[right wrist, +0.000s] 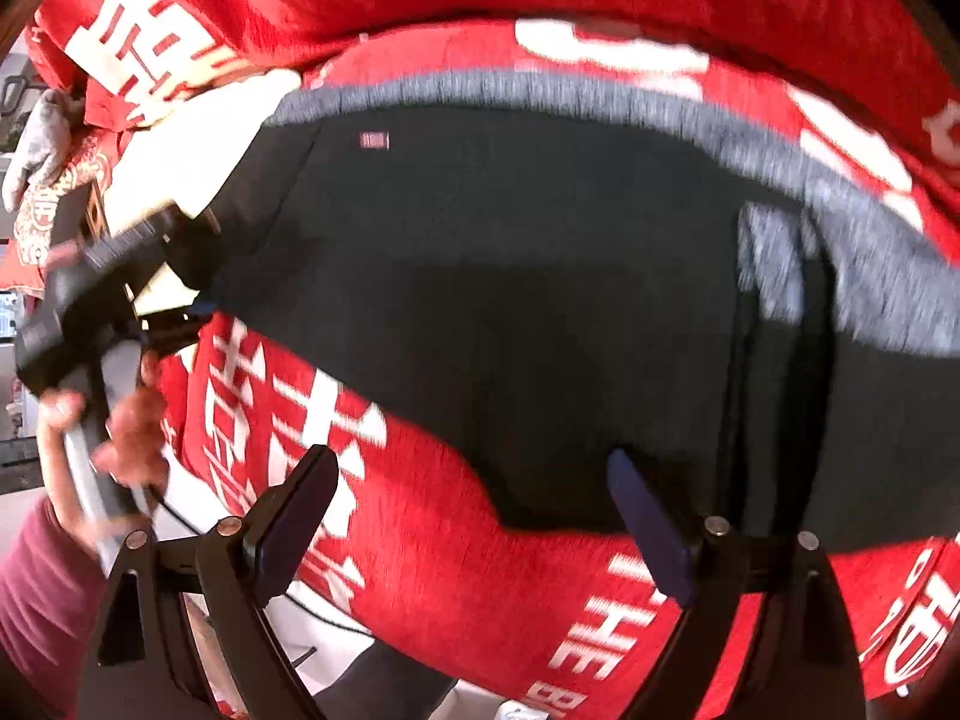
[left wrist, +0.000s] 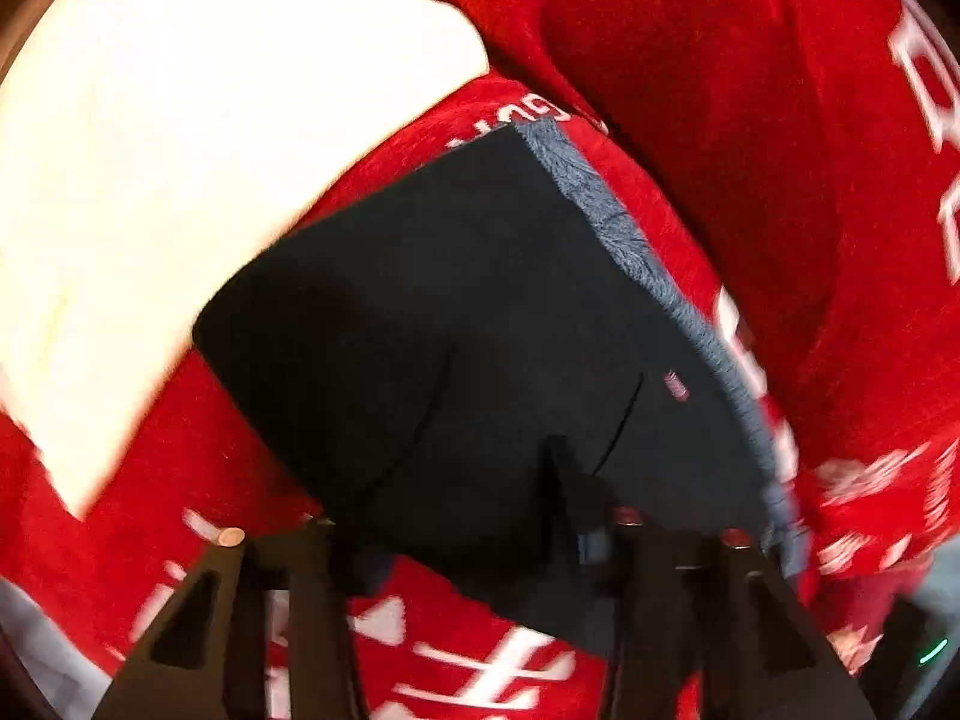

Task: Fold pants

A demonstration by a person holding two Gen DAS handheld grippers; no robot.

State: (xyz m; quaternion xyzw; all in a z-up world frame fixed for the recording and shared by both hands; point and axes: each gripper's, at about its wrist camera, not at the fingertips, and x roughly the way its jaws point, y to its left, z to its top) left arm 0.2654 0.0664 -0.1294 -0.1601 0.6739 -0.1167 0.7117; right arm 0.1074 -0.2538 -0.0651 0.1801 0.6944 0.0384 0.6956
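A red blanket (right wrist: 456, 540) with large white lettering covers the surface and bunches up in a fold behind the work area. In the left wrist view a white sheet or pillow (left wrist: 198, 180) lies on the blanket at the upper left, just beside the garment. In the right wrist view the person's left hand (right wrist: 129, 426), in a maroon sleeve, grips the handle of the left gripper (right wrist: 174, 276) at the left edge of the cloth.

The black pants (right wrist: 540, 300) lie folded on the blanket, with the grey waistband (right wrist: 690, 114) along the far edge. Their long axis runs left to right across the right wrist view; in the left wrist view the waistband runs along the right side, from the top of the folded piece down toward the fingers. A small pink label (left wrist: 676, 385) sits near the waistband.

The left gripper appears closed on the near edge of the pants, though motion blur hides the fingertips. The right gripper (right wrist: 474, 516) stands wide open, holding nothing, its right finger (right wrist: 651, 525) over the pants' near edge.
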